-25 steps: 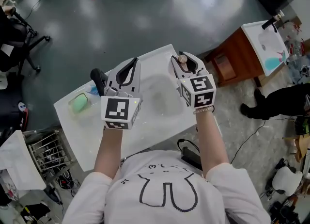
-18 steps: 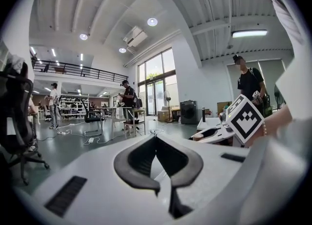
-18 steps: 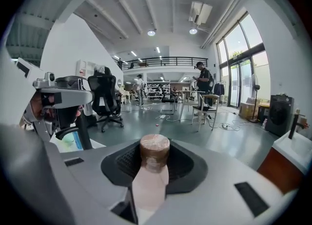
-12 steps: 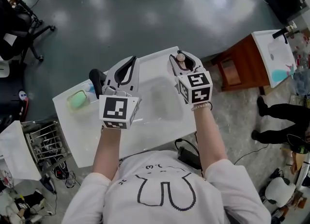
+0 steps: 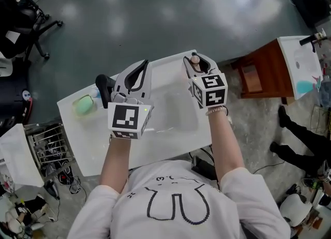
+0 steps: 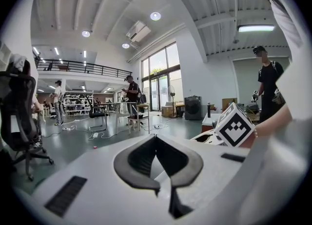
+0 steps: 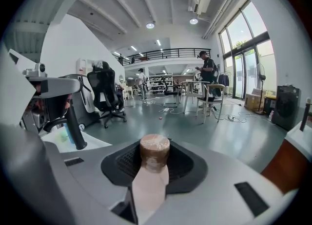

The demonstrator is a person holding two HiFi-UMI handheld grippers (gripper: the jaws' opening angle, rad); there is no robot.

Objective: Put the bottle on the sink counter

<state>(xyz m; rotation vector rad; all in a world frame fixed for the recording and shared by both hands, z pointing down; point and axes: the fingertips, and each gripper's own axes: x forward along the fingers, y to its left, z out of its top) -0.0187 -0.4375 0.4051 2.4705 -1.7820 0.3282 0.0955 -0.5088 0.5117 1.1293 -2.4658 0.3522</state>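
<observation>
Green item: one pale green rounded block (image 5: 84,107) lies on the left end of the counter.
Faucet: one black curved faucet (image 5: 105,87) stands just right of the green block, beside the basin.
Left gripper: the white hand-held left gripper (image 5: 144,65) hangs over the counter near the faucet. Its black-padded jaws are pressed together at the tips, with nothing between them.
Sink counter: one white rectangular sink counter (image 5: 170,139) with a sunken basin in the middle sits under both grippers.
Right gripper: the white hand-held right gripper (image 5: 196,63) is over the counter's far right part, its jaws pinching the bottle.
Bottle: one small pale pink-beige bottle (image 7: 148,190) has a round brown cap on a short neck. It lies along the jaws with the cap pointing away from the person. Whether it touches the counter cannot be told.
Second unit: one brown wooden cabinet (image 5: 258,75) with a white sink top stands well apart to the right.
Count: two grippers, one bottle, one faucet, one green block, two sink tops.
</observation>
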